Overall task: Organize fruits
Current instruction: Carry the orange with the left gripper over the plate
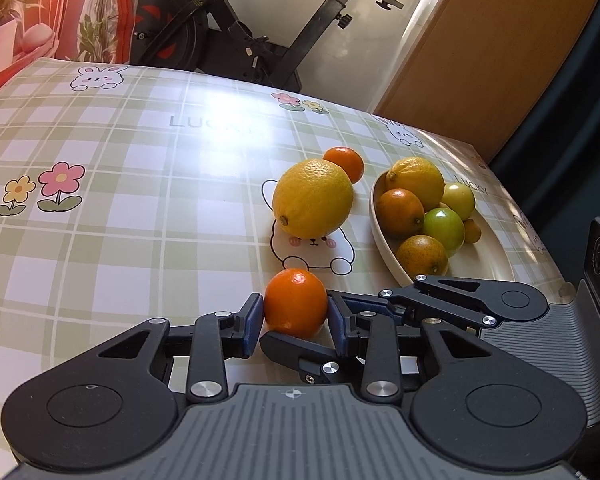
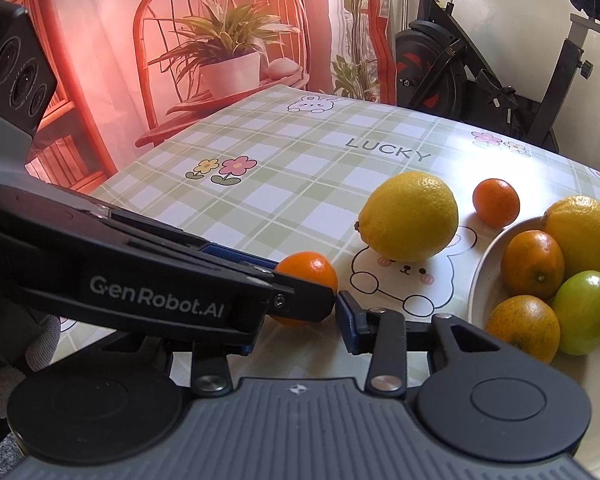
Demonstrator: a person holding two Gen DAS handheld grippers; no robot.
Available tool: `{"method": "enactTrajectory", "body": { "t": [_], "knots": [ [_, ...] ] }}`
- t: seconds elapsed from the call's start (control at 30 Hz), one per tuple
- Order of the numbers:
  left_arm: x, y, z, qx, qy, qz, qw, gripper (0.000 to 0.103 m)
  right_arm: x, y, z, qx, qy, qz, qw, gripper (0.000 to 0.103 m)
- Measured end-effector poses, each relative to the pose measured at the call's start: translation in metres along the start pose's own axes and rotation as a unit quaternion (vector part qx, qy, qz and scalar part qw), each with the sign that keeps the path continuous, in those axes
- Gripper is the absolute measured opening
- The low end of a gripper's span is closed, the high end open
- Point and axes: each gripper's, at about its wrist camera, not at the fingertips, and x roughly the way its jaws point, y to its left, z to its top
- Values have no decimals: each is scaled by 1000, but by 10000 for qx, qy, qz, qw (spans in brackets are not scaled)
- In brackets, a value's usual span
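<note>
now the left gripper [image 1: 295, 322] pinches a small round orange mandarin [image 1: 296, 303] near the checked table's [image 1: 140, 200] front edge; whether the right gripper [image 2: 300, 320] grips anything is unclear.

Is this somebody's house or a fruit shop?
Most likely a room in someone's house. An exercise bike stands behind a table with a bunny-and-flower tablecloth, and a small bowl of mixed fruit sits on it. Nothing looks like a shop.

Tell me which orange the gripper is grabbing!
Find the white bowl of fruit on the checked table, then the big lemon beside it. Nearer than the lemon sits a small orange, the only fruit pinched between the left gripper's blue pads.
</note>
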Motion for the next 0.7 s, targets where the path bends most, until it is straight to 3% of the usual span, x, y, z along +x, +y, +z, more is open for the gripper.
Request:
{"method": "enactTrajectory", "body": {
  "t": [0.33,0.7],
  "knots": [
    [-13,-26,-2,287,-99,97,9995,37,-26,4,-14,-31,-140,-82,9999,41],
    [-17,-83,14,708,-201,115,9972,37,-68,-13,-13,181,-726,-270,9968,41]
  ]
}}
